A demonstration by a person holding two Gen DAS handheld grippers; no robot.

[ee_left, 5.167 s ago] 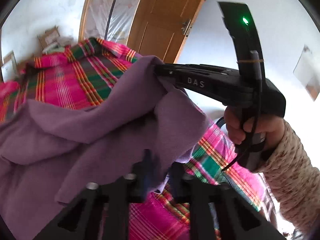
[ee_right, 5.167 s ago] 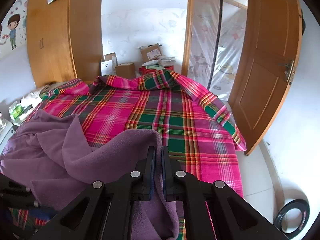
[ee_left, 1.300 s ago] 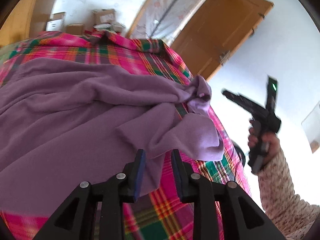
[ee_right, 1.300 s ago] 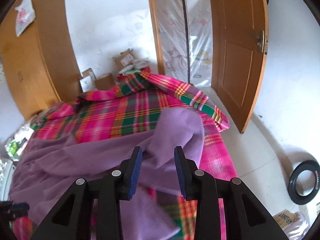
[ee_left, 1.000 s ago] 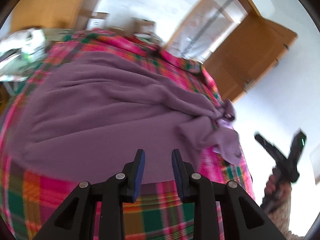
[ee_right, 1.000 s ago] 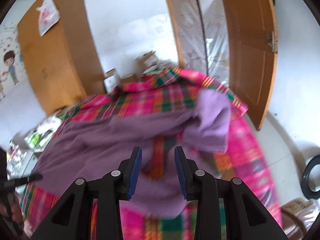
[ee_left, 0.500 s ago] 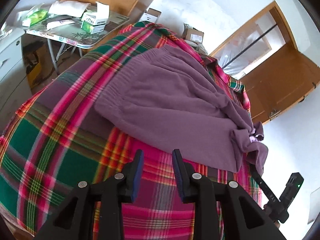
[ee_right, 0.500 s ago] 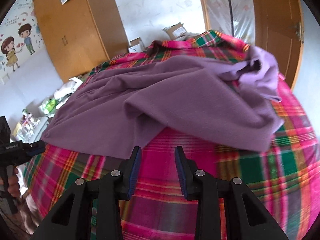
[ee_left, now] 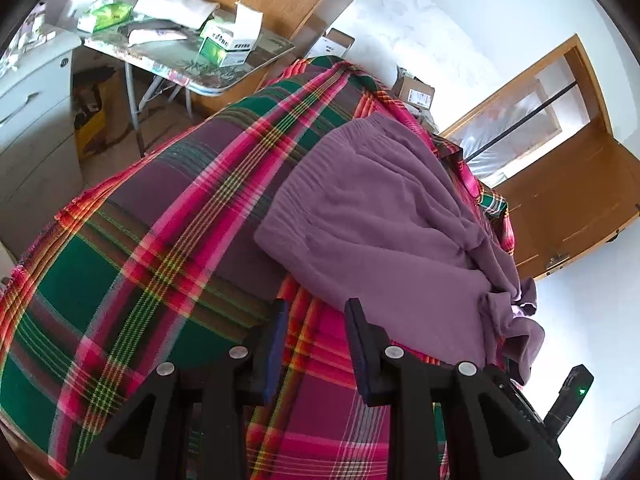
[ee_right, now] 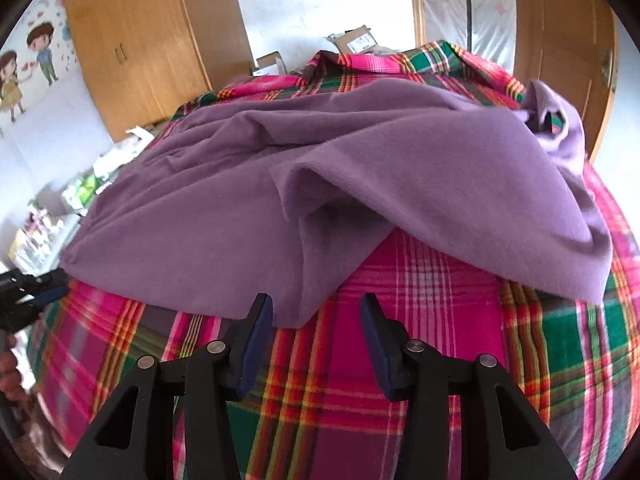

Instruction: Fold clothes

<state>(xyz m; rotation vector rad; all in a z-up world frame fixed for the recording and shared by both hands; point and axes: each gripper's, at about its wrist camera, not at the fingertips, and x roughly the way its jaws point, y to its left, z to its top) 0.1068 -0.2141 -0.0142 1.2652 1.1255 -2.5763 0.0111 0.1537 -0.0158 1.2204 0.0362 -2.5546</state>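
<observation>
Lying rumpled, fleecy purple garment (ee_right: pixel 360 184) ahead of fingertips | resting on plaid bedspread (ee_right: pixel 420 360) | left gripper (ee_left: pixel 314 344), right gripper (ee_right: pixel 316 344) gaping, gripping nothing

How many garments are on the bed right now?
1: a purple garment spread, rumpled, across the plaid bedspread, ahead of both open tools. Anything beneath it would be hidden.

The bed (ee_right: pixel 420 400) fills the lower half of the right wrist frame under a pink-and-green plaid sheet (ee_left: pixel 120 300). 1 purple garment (ee_right: pixel 360 168) lies rumpled across it, bunched at upper right.
</observation>
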